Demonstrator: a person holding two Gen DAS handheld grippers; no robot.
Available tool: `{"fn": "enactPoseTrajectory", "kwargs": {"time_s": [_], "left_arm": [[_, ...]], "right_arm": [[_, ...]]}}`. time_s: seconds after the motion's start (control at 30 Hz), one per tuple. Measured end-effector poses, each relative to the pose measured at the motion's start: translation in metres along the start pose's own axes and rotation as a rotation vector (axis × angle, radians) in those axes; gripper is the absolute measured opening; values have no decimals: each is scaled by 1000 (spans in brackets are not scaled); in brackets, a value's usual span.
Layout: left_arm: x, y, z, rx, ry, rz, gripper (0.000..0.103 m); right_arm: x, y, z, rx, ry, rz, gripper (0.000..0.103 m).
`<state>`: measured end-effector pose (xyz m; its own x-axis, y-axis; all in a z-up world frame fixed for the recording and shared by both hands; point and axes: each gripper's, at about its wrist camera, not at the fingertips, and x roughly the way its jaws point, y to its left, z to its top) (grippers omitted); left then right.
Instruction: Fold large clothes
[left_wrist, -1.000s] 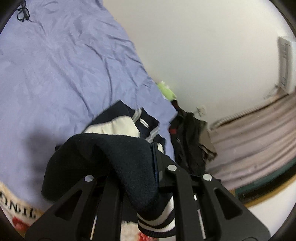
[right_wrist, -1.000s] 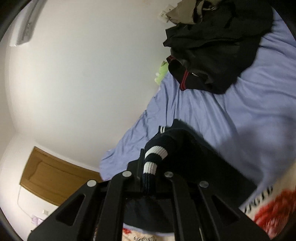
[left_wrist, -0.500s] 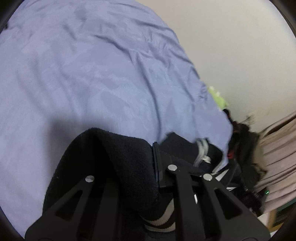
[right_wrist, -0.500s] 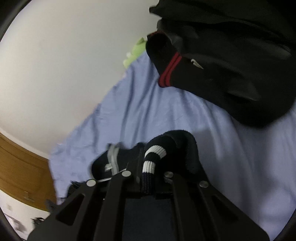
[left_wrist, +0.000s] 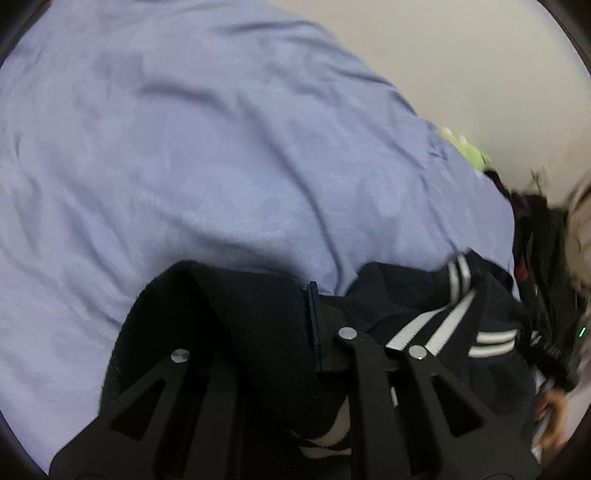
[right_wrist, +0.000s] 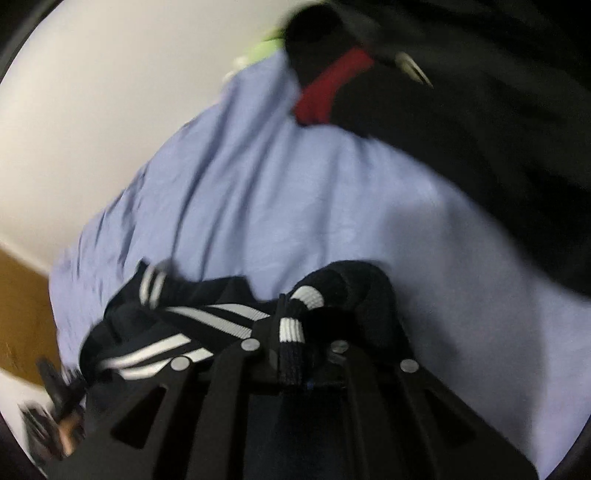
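A dark navy jacket (left_wrist: 413, 295) with white stripes hangs between both grippers just above the lilac bed sheet (left_wrist: 184, 147). My left gripper (left_wrist: 280, 314) is shut on a thick fold of the jacket, which drapes over its fingers. My right gripper (right_wrist: 295, 317) is shut on the jacket's striped ribbed cuff (right_wrist: 291, 328). The rest of the jacket (right_wrist: 177, 325) trails to the left in the right wrist view. The fingertips are hidden by cloth.
A heap of black clothes with a red trim (right_wrist: 480, 110) lies on the sheet (right_wrist: 295, 184) at the far right, also seen in the left wrist view (left_wrist: 543, 258). A green item (left_wrist: 465, 147) sits by the white wall. A wooden door (right_wrist: 18, 314) stands left.
Both grippers have dropped toward the bed with the jacket. The sheet now fills the views, and the jacket stretches out between the grippers.
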<state>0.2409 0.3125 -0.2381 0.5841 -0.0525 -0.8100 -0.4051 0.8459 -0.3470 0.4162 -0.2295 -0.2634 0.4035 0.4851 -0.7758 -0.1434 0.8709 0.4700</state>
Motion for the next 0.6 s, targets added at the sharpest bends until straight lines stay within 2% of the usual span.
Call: {"fn": "enactPoseTrajectory", "kwargs": {"time_s": [0.07,0.1,0.13,0.17,0.2,0.23,0.27,0.33,0.43,0.6], "left_arm": [[-20,-8,4,49,28,3,16],[-27,-12,4,66,40,5,20],[-37,-16,5,93,54,7,25],[-50,-21,4,121,56,8,30],[-57,-29,5,136,57,8,45],[-66,-35,4,149,63,11,74],[-74,-42,5,157,61,25,85],[-102,-49,3,188,19,19,87],[-127,-53,0,183,4,7,87],[-154,-55,-28,158,1,-41,87]], "right_arm": [[-30,13,2,-36,-2,16,27],[-44,21,3,-55,-18,18,38],[-62,29,3,-74,-36,28,44],[-78,36,3,-87,-33,59,44],[-87,41,3,-97,-20,76,44],[-101,50,0,-122,-13,78,44],[-115,59,-4,-157,-21,68,44],[-133,75,-12,-192,-27,71,44],[-149,97,-28,-224,-5,87,44],[-158,118,-89,-242,16,131,45]]}}
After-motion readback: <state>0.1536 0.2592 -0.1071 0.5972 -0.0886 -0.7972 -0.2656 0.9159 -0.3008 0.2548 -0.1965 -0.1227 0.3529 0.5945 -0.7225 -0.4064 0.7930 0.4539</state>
